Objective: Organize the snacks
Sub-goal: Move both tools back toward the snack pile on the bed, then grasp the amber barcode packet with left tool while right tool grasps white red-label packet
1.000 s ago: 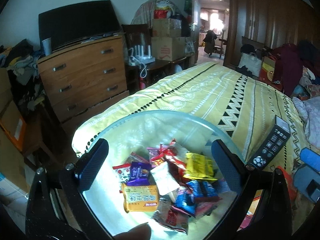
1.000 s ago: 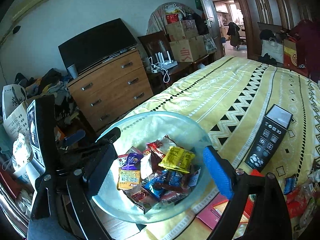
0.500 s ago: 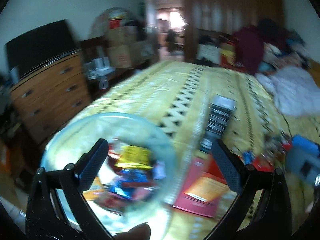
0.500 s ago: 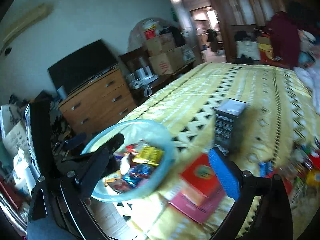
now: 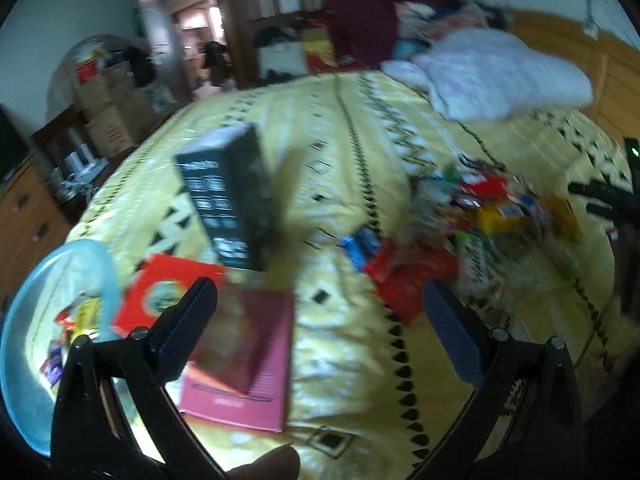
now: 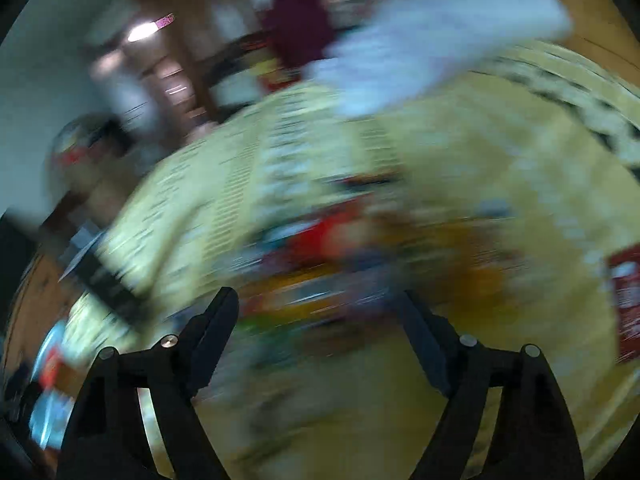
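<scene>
Badly blurred, perhaps snack packets (image 6: 320,264) beyond right tongs (image 6: 320,316)

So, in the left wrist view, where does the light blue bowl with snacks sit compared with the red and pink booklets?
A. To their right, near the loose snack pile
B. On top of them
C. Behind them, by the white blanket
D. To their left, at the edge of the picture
D: the light blue bowl is at the far left edge, with the booklets to its right on the yellow bedspread.
</scene>
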Demonstrator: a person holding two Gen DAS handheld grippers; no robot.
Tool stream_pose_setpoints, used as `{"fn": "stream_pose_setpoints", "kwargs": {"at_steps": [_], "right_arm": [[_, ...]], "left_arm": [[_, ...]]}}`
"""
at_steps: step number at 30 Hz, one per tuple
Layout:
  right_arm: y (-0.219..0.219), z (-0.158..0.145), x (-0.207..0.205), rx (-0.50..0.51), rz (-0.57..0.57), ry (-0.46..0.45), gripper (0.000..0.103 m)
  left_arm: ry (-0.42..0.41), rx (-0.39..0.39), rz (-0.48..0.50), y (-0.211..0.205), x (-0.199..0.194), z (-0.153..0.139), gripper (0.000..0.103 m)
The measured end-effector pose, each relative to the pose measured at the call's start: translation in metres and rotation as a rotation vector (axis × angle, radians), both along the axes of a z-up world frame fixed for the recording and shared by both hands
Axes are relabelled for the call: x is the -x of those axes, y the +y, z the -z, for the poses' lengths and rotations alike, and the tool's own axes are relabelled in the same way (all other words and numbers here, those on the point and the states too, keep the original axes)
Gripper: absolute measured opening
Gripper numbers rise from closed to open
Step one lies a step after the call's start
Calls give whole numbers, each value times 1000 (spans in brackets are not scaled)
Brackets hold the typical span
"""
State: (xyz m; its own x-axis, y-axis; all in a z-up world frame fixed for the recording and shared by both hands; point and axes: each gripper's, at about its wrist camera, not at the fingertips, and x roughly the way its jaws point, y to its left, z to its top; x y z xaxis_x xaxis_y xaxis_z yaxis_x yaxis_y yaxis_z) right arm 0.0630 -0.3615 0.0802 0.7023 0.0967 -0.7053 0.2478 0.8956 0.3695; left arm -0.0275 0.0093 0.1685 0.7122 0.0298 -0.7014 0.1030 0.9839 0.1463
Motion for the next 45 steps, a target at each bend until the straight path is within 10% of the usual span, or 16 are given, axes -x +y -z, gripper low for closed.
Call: {"fn": "stream_pose_setpoints", "kwargs": {"at_steps": [4,9,24,28,34,45], "right_arm": [[-85,38,-21,-6,130,75,85],[-128,86,-46,-242,140,90,84],[97,86,-30,-295,-386,127,84],[136,47,-3,-241,-524,77,84],[109,-15,56,-80,-421,-41,87],[139,23,88,185,-579,90,87]], "left_arm": [[33,-1,30,-11,1,11,103],[71,-18,37,-20,-1,25,103],[163,16,63,-22,19,46,103],[155,30,75,-21,25,43,103],[160,70,85,-20,29,43,103],[321,237,47,1,27,81,103]]}}
